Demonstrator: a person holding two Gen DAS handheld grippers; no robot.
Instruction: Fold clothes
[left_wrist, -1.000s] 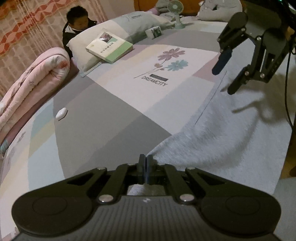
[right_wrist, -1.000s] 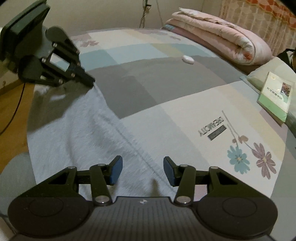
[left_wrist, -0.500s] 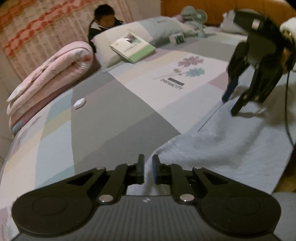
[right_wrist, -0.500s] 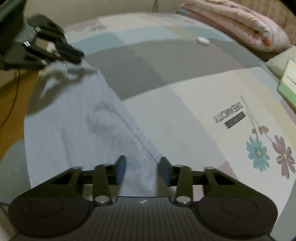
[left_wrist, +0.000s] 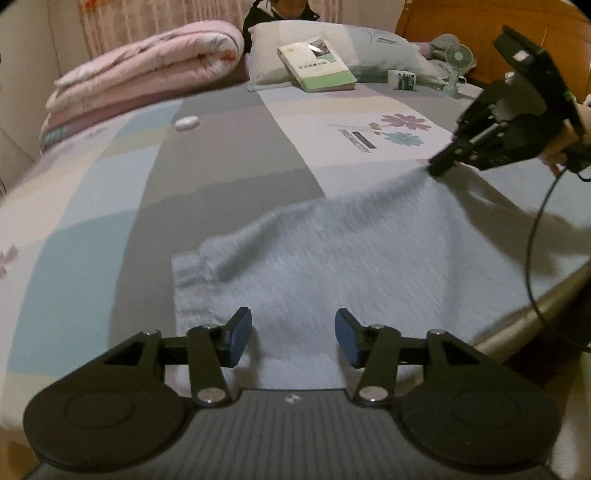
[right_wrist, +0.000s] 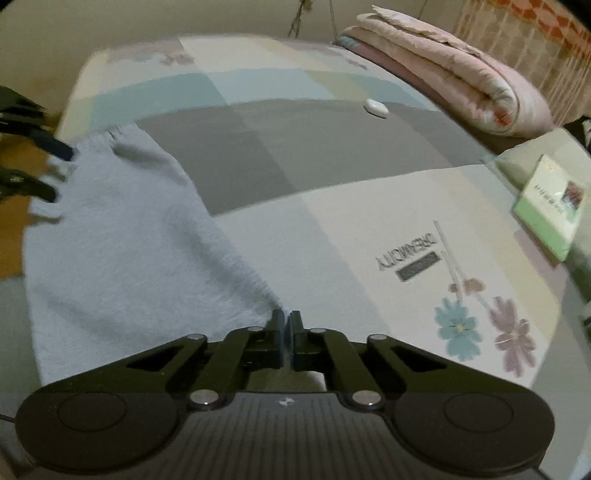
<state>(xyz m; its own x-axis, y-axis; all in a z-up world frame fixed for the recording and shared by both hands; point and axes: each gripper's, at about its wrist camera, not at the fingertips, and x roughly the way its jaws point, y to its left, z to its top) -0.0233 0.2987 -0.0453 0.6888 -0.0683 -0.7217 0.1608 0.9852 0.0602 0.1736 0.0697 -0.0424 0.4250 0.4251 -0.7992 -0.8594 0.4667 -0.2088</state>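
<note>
Just below and ahead of the left gripper (left_wrist: 293, 338), whose blue-padded fingers stand spread and hold nothing, lies the pale grey-blue garment (left_wrist: 369, 266), spread flat on the patchwork bedspread (left_wrist: 229, 155). A ribbed band (left_wrist: 192, 291) forms the end nearest this gripper, slightly to its left. From there the cloth's long axis runs forward and to the right, along the bed's near edge (left_wrist: 546, 299), to the right gripper (left_wrist: 443, 168). In its own view, the right gripper (right_wrist: 287, 332) has its fingers pressed together on a pinch of the garment (right_wrist: 122, 251) at the far-side edge of the cloth, which stretches away to its left toward the left gripper (right_wrist: 55, 170).

So each gripper sits at one end, the right one gripping. Beyond the garment the bedspread lies open except for a small white object (left_wrist: 187, 122); any fold carried that way would have room. Farther off lie a rolled pink quilt (left_wrist: 147, 77), a book (left_wrist: 317, 62) on a pillow (left_wrist: 369, 40), and a small fan (left_wrist: 457, 62).
</note>
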